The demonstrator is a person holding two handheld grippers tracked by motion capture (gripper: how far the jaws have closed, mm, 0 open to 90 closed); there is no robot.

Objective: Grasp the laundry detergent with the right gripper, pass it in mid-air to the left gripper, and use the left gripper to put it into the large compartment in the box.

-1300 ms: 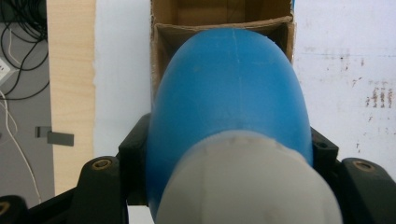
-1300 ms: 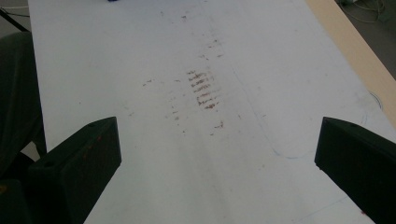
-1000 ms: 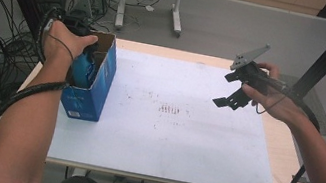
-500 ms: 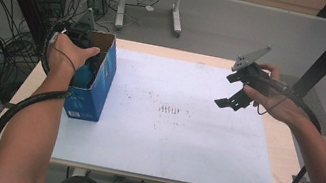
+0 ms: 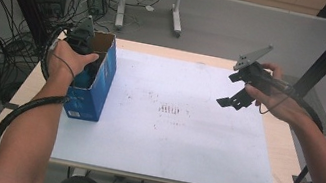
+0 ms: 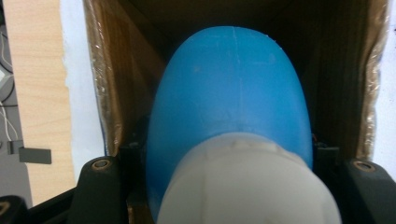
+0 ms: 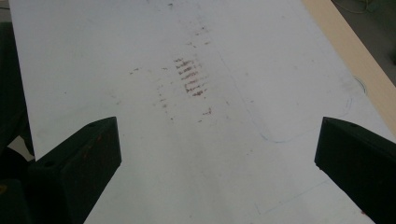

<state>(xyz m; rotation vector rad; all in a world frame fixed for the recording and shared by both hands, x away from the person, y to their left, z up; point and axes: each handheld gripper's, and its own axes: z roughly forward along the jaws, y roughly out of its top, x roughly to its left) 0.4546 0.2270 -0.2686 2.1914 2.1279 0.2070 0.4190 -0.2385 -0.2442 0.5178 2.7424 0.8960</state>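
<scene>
Left gripper [image 5: 86, 60] grips the blue bottle [image 6: 233, 93] inside the box [image 5: 102, 81]. Lower it straight, clear of the walls, then release. Right gripper [image 5: 234, 100] hangs open, empty.

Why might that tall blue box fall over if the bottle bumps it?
The blue cardboard box stands upright, tall and narrow, on the white mat, so it probably tips easily. Thin cardboard, likely light, so it may slide. The left gripper holds the blue bottle inside it; a sideways nudge could rock it.
</scene>
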